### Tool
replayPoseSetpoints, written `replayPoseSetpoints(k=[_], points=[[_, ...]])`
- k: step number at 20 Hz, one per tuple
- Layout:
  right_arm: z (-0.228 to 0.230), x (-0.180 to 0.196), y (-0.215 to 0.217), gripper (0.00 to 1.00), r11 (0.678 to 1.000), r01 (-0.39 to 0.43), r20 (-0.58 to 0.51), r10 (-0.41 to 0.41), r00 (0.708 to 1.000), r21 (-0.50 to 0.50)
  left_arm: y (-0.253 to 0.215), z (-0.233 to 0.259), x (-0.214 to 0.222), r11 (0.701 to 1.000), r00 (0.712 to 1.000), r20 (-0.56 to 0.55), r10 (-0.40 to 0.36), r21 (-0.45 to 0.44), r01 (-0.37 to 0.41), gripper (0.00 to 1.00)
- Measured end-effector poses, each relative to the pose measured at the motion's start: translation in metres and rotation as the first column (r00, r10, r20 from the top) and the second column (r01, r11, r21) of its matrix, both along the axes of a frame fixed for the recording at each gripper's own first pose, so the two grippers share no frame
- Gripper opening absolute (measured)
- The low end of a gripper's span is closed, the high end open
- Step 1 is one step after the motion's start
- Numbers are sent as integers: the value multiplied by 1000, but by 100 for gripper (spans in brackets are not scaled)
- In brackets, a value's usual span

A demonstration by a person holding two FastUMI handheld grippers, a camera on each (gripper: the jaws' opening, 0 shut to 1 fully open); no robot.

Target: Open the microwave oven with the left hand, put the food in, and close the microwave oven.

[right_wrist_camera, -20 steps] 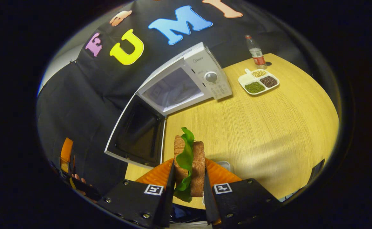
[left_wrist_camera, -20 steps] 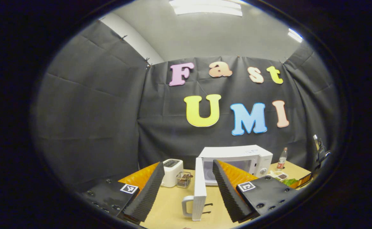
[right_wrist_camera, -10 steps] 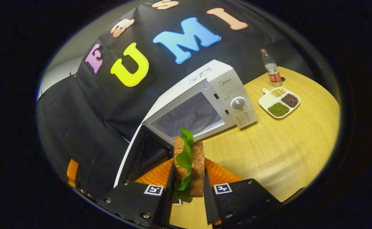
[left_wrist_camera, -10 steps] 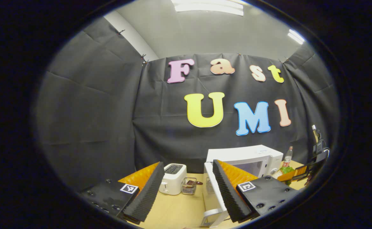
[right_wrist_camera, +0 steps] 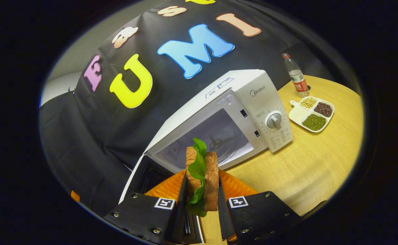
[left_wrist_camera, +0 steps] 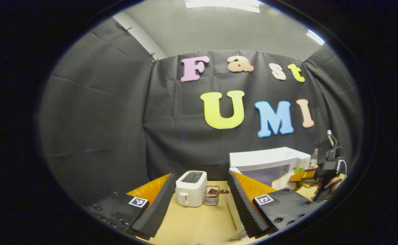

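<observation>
Before the open microwave (right_wrist_camera: 219,115): right gripper (right_wrist_camera: 201,204) pinching the sandwich (right_wrist_camera: 202,177) upright, just short of the cavity mouth. Left gripper (left_wrist_camera: 199,204) spread wide, holding nothing. Likely snags: lettuce catching the door frame, bread slipping from a light pinch, the swung-out door (right_wrist_camera: 144,180) getting bumped. Round wooden table (right_wrist_camera: 321,163), toaster (left_wrist_camera: 191,188), bottle (right_wrist_camera: 295,75), divided dish (right_wrist_camera: 311,113), black cloth wall.

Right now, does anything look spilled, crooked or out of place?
Nothing stands out. The microwave door is open as the task needs, the sandwich sits squarely in the right gripper, and the tray keeps its beans in.
</observation>
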State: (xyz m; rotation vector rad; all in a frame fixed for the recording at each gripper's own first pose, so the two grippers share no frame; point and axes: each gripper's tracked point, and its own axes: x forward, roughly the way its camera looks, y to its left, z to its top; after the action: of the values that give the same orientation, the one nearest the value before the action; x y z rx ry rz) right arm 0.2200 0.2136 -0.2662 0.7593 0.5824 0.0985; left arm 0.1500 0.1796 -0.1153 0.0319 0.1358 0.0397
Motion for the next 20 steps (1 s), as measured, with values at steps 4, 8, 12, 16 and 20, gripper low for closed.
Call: replayPoseSetpoints(k=[4, 8, 12, 16, 20], points=[[-15, 30, 13, 43, 999, 38, 25, -39, 999, 12, 15, -4, 2, 1000, 1000, -7, 9, 7, -9, 100], [-26, 59, 24, 43, 997, 74, 65, -75, 995, 13, 27, -12, 3, 1000, 1000, -17, 18, 9, -18, 94], [-39, 88, 34, 43, 992, 117, 87, -120, 989, 40, 37, -23, -2, 999, 998, -50, 30, 25, -29, 94], [-58, 113, 39, 43, 993, 117, 100, -116, 988, 0, 50, -31, -3, 998, 996, -72, 46, 52, -42, 93], [-75, 132, 47, 43, 993, 115, 123, -116, 986, 12, 64, -40, -8, 995, 993, -101, 64, 83, -56, 100]])
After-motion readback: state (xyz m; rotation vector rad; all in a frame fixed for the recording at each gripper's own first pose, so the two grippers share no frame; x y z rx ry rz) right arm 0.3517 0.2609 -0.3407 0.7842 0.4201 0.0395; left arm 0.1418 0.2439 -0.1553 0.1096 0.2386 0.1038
